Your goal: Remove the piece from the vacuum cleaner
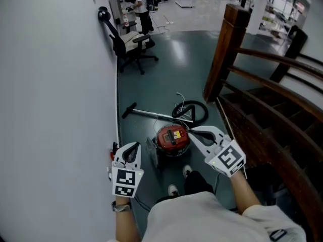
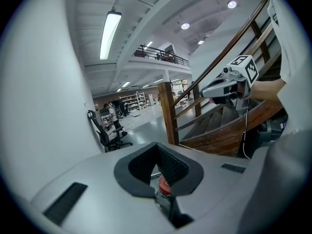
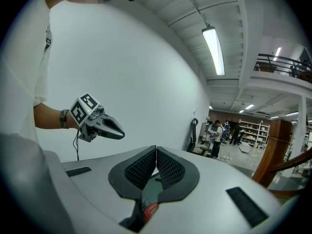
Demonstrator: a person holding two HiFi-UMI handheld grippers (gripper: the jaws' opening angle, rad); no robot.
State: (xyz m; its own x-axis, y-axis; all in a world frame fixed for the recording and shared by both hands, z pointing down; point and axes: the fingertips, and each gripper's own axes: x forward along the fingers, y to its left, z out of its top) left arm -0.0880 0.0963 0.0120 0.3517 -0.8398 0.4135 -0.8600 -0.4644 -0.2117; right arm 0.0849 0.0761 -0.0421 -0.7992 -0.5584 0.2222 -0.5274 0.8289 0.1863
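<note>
Jaws closed and empty, the left gripper point(image 1: 135, 145) and right gripper point(image 1: 192, 131) flank the vacuum cleaner point(image 1: 172, 139), whose wand point(image 1: 151, 114) lies 9-to-3 o'clock.

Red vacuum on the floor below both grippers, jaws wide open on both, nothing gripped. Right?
No: the jaws are shut, not open; each gripper view shows it. The left gripper and right gripper have pads closed together, nothing gripped, with the red vacuum on the floor below.

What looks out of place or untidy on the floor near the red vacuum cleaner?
Only loose parts: behind the red vacuum cleaner its wand lies flat across the floor, and the black hose is coiled beside it. I see nothing spilled or broken.
</note>
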